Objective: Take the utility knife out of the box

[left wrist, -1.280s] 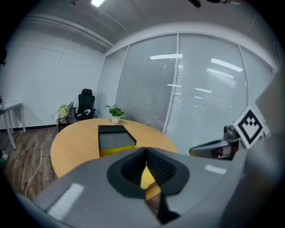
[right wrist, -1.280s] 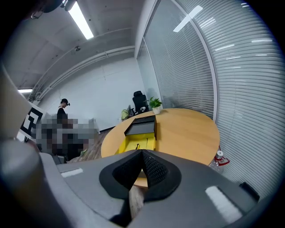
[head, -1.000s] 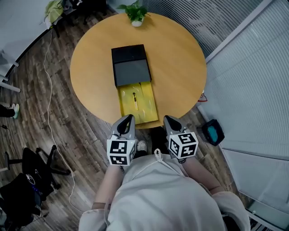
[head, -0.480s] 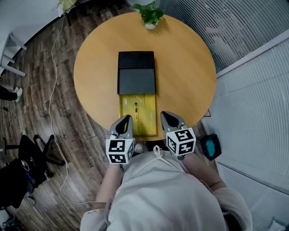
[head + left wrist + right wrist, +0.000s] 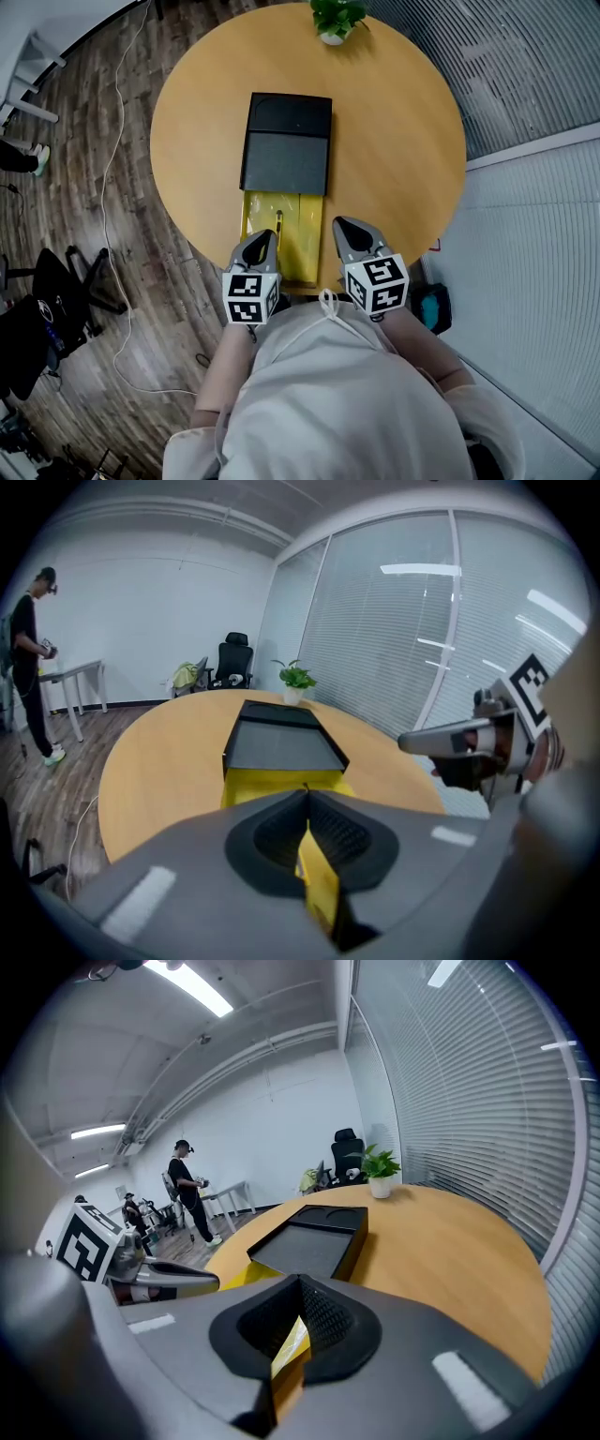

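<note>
A black box (image 5: pixel 286 141) lies in the middle of the round wooden table (image 5: pixel 394 131). Its yellow inner tray (image 5: pixel 298 246) is drawn out toward me. A slim utility knife (image 5: pixel 278 225) lies lengthwise in the tray. My left gripper (image 5: pixel 261 246) hovers over the tray's near left edge, jaws shut and empty. My right gripper (image 5: pixel 345 231) hangs just right of the tray, also shut and empty. In the left gripper view the box (image 5: pixel 281 742) and tray (image 5: pixel 272 785) lie straight beyond the shut jaws (image 5: pixel 307 794). In the right gripper view the box (image 5: pixel 314 1237) sits ahead of the jaws (image 5: pixel 300 1281).
A potted plant (image 5: pixel 336 19) stands at the table's far edge. A black office chair (image 5: pixel 42 314) and a cable (image 5: pixel 117 187) are on the wood floor at left. A teal object (image 5: pixel 433 305) lies by the glass wall with blinds. A person (image 5: pixel 28 658) stands far off.
Both grippers have moved forward from the table's near edge and now flank the near end of the yellow tray. The box and knife have not moved.
</note>
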